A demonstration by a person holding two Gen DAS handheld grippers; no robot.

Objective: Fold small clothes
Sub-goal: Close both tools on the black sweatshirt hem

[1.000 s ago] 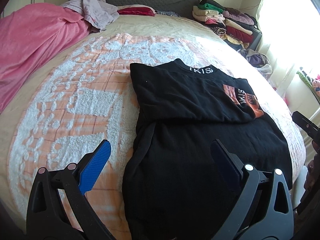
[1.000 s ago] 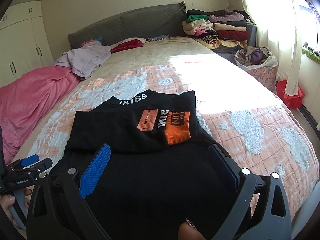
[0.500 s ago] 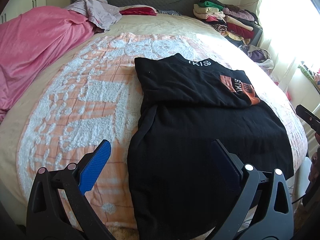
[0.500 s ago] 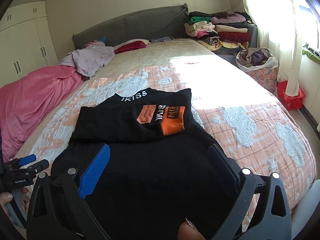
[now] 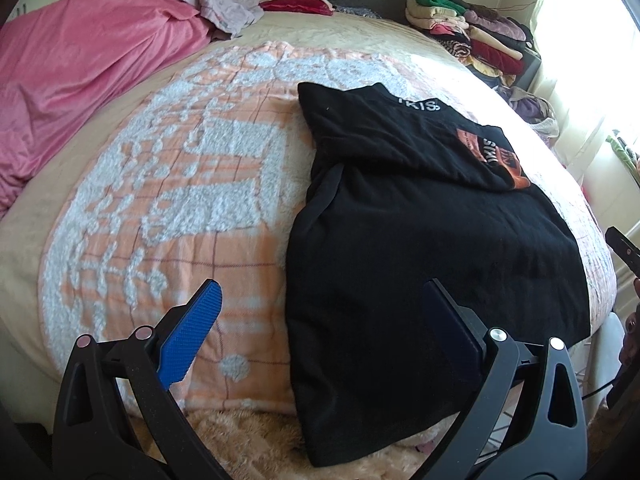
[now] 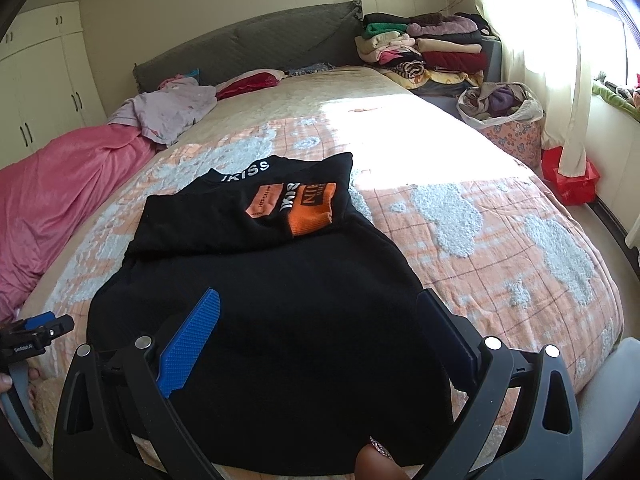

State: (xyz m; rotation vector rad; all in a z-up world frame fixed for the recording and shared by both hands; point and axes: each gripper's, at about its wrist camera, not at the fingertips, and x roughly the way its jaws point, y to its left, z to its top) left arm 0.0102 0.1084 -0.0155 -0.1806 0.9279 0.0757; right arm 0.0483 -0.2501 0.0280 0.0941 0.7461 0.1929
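Observation:
A black shirt with an orange print and white collar lettering lies on the bed, its sleeves folded in over the chest and its hem hanging over the near edge. My left gripper is open, held above the shirt's lower left edge, touching nothing. My right gripper is open too, above the shirt's lower half. In the right wrist view the left gripper shows at the far left. A sliver of the right gripper shows at the left wrist view's right edge.
A pink quilt lies bunched along the bed's left side. Loose clothes sit near the headboard. Folded garments are stacked at the far right. A bag of clothes and a red box stand on the floor beside the bed.
Both grippers have drawn back toward the foot of the bed and risen a little, so more of the shirt's hem and the bed edge shows. The shirt has not moved.

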